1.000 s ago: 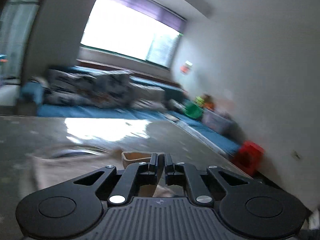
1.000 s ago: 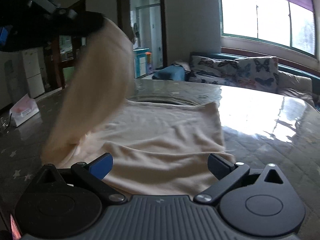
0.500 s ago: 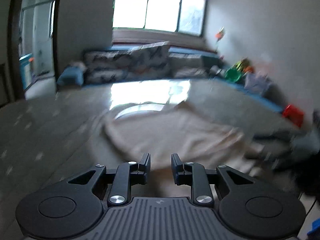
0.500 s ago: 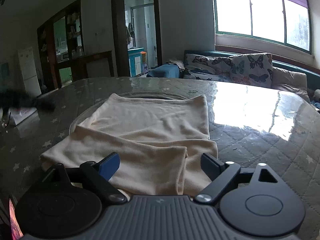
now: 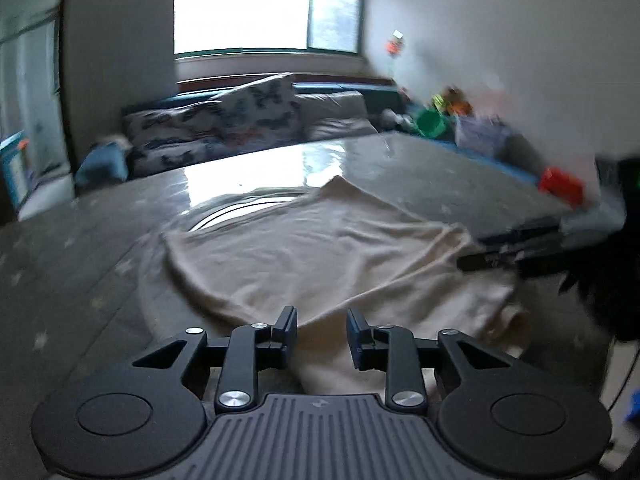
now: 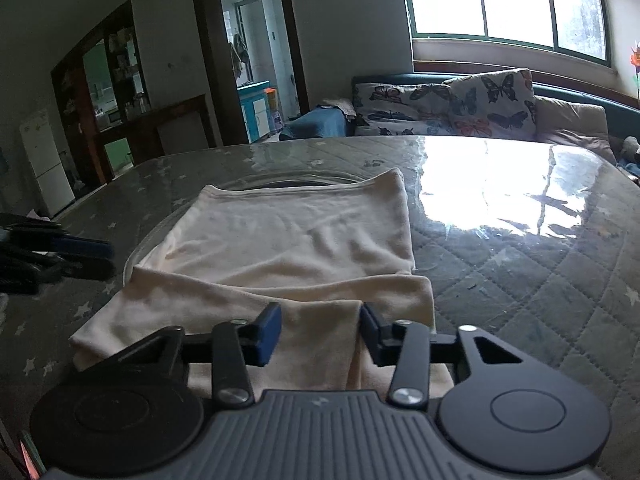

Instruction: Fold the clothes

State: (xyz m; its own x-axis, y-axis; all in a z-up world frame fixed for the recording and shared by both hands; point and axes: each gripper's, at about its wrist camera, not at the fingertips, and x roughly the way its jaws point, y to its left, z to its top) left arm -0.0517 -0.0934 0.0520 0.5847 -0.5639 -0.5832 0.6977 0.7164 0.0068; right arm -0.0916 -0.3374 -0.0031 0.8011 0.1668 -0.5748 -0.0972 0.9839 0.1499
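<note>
Cream garment [image 6: 288,248] lies on the table [image 6: 520,264], near band already folded over, further folds outstanding; right gripper [image 6: 320,328] closing around the near fold, left gripper [image 5: 322,330] opening, partly spread, nothing held.

Cream knit garment [image 6: 288,248]: soft, lightly wrinkled, lying flat on the quilted grey bench [image 6: 520,264]. Near portion folded over itself, forming a doubled band along the near edge; far hem straight, partly covering a round glass inset.
</note>
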